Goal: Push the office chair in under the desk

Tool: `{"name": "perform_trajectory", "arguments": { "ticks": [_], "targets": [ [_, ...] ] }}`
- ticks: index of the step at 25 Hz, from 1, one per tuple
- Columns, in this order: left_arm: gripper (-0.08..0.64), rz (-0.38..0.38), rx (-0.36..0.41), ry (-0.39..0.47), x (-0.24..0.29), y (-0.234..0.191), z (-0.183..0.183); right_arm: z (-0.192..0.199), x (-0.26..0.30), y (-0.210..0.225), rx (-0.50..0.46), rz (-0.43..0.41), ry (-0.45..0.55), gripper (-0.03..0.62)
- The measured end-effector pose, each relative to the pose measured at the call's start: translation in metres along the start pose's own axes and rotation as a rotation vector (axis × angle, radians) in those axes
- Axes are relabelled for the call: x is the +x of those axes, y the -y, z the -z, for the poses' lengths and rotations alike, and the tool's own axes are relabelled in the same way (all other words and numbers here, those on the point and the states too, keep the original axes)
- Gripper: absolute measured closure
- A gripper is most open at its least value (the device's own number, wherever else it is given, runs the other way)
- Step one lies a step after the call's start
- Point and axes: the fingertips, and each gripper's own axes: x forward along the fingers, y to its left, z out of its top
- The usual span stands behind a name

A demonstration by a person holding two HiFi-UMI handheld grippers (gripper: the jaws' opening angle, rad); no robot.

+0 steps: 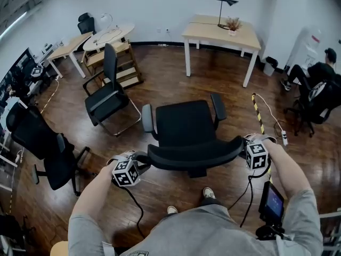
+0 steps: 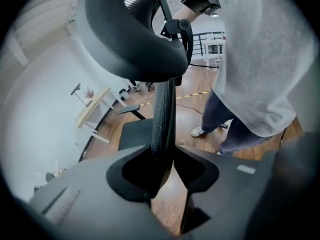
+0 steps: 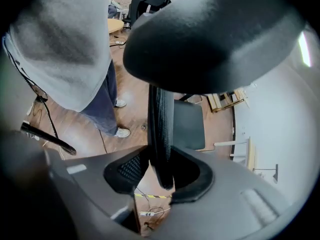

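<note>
- Both grippers are clamped on the chair (image 1: pixel 186 127) by its backrest (image 1: pixel 194 156). The left gripper (image 1: pixel 143 163) holds one end of the top rim and the right gripper (image 1: pixel 243 145) holds the other.
- In the left gripper view the jaws stand at a middling gap. The padded edge of the backrest fills that gap and rises straight up from between them. The right gripper view shows the same hold, with the rim pinched between the pads.
- The backrest's long axis runs crosswise from one pair of jaws to the other. The seat (image 1: pixel 184 122) lies just ahead of both, facing away from the person.
- The worktop (image 1: pixel 205 30) stands well ahead of the jaws, beyond the seat and a little toward the right jaws' side. Open wooden floor lies between it and the chair.
- The right jaws sit slightly further forward than the left, so the right hand is the nearer to the worktop. The chair looks turned a touch off square.
- Both arms reach forward with elbows bent and grey sleeves outside the armrests. The grippers point steeply down onto the rim.
- The push ahead probably calls for an even shove from both hands, steered a little toward the right jaws' side.
- A striped cable cover (image 1: pixel 259 113) lies on the floor ahead of the right jaws, just outside that line. The castors could catch on it.
</note>
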Motion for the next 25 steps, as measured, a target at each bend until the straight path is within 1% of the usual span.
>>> {"name": "perform_trajectory", "arguments": {
  "ticks": [3,4,7,13,19,22,25],
  "targets": [
    [0.422,0.021,0.039,0.012,-0.012,0.005,0.042,-0.047,0.008,-0.018,0.043,0.014,-0.012,0.454],
    [0.422,0.026,0.048,0.014,-0.014,0.001,0.048,-0.053,0.008,-0.019,0.055,0.017,-0.014,0.454],
    [0.419,0.041,0.067,0.012,-0.013,-0.019,0.046,-0.053,0.001,-0.015,0.084,0.020,-0.019,0.454],
    [0.416,0.071,0.125,0.000,-0.015,-0.041,0.069,-0.081,0.003,-0.019,0.143,0.034,-0.034,0.454],
    [0.411,0.085,0.169,-0.024,-0.019,-0.062,0.096,-0.114,0.003,-0.022,0.197,0.022,-0.049,0.455],
    [0.408,0.097,0.186,-0.052,-0.020,-0.069,0.109,-0.131,0.004,-0.024,0.214,0.018,-0.046,0.456],
    [0.408,0.099,0.199,-0.073,-0.020,-0.076,0.118,-0.139,0.007,-0.024,0.233,0.018,-0.049,0.456]
  ]
}}
